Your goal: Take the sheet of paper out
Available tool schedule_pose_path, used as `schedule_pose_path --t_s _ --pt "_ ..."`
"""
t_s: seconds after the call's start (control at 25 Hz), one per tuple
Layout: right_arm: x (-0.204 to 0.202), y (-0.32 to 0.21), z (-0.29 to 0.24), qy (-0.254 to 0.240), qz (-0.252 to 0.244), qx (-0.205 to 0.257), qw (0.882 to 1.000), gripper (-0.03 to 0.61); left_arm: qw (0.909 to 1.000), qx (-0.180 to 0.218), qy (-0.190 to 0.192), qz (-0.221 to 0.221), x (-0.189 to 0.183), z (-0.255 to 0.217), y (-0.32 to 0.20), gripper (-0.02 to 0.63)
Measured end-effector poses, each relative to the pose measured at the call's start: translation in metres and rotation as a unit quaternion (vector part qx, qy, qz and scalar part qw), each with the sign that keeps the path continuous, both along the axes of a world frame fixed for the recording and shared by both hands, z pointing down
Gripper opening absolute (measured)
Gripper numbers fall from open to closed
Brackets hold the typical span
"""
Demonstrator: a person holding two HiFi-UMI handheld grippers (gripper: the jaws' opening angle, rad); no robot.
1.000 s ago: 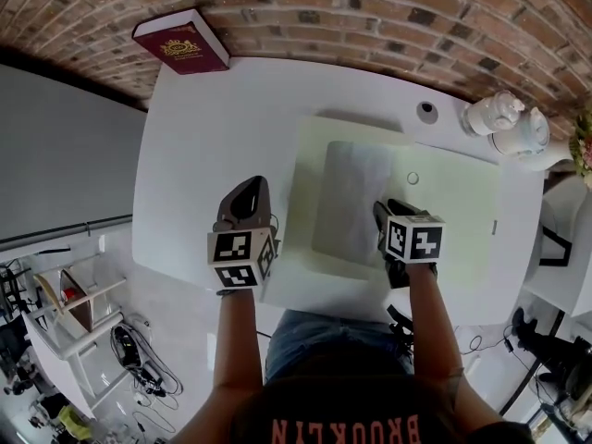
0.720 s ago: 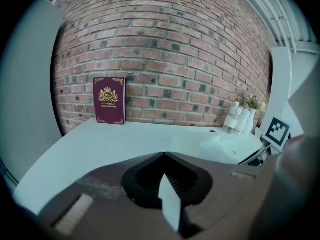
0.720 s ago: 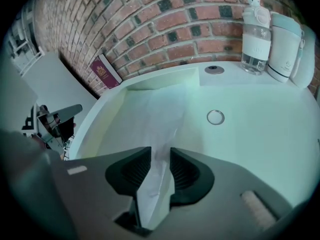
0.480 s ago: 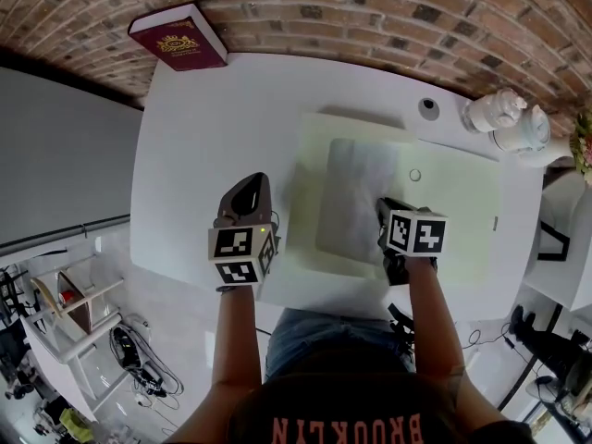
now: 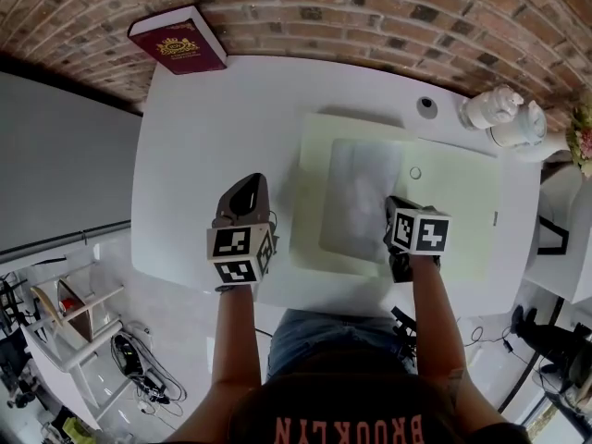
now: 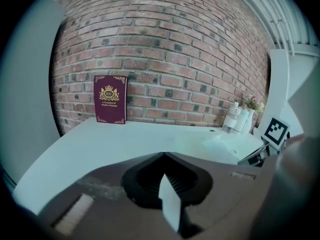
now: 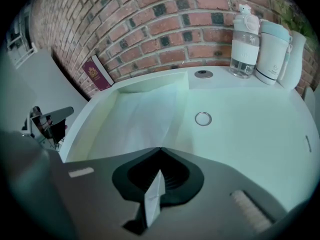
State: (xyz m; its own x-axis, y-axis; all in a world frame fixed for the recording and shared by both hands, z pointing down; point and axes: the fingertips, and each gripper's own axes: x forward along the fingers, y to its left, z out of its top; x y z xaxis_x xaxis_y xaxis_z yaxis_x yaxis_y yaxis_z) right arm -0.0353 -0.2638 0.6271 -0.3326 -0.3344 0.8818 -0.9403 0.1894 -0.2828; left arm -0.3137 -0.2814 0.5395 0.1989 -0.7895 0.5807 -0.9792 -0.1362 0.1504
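"White tabletop (image 5: pixel 213 137), with a brick wall (image 5: pixel 370 7) behind it. How many tools does the person hold?"

"Two, one in each hand. The left tool (image 5: pixel 245 192) hangs over bare tabletop just beside the folder (image 5: pixel 453 211). Its jaws are pressed together with nothing between them."

"And the right tool (image 5: pixel 396 206)?"

"Its jaws have just been closing and meet tip to tip at the near right corner of the sheet of paper (image 5: pixel 356 192). Neither view shows whether the corner is caught between them."

"Where does the sheet lie?"

"There is one sheet, flat on the pale green folder, on the half nearer the left tool. There is also just one folder, spread on the tabletop in front of the person."

"Is anything else on the folder?"

"One small ring (image 5: pixel 414 173), just beside the sheet's right edge."

"And along the wall?"

"One maroon book (image 5: pixel 178 41) with a gold crest stands against the bricks at the far left corner. At the far right, three pale vessels stand close together. They are one clear bottle (image 7: pixel 245 41) with a small figure on its cap, one tumbler (image 7: pixel 272 51), and one white vessel (image 7: pixel 296 54) at the picture's edge. One round hole (image 5: pixel 426 109) sits in the tabletop near them."
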Motion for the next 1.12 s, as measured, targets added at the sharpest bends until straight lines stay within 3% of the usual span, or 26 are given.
schedule_pose_path --t_s 0.44,1.12 --pt "0.013 0.000 -0.002 -0.003 0.001 0.008 1.000 0.003 0.9999 0.010 -0.008 -0.007 0.012 -0.011 0.010 0.000" --pt "0.059 0.004 -0.010 -0.018 -0.017 0.012 1.000 0.002 0.9991 0.023 -0.024 -0.028 0.062 -0.032 0.030 -0.001"
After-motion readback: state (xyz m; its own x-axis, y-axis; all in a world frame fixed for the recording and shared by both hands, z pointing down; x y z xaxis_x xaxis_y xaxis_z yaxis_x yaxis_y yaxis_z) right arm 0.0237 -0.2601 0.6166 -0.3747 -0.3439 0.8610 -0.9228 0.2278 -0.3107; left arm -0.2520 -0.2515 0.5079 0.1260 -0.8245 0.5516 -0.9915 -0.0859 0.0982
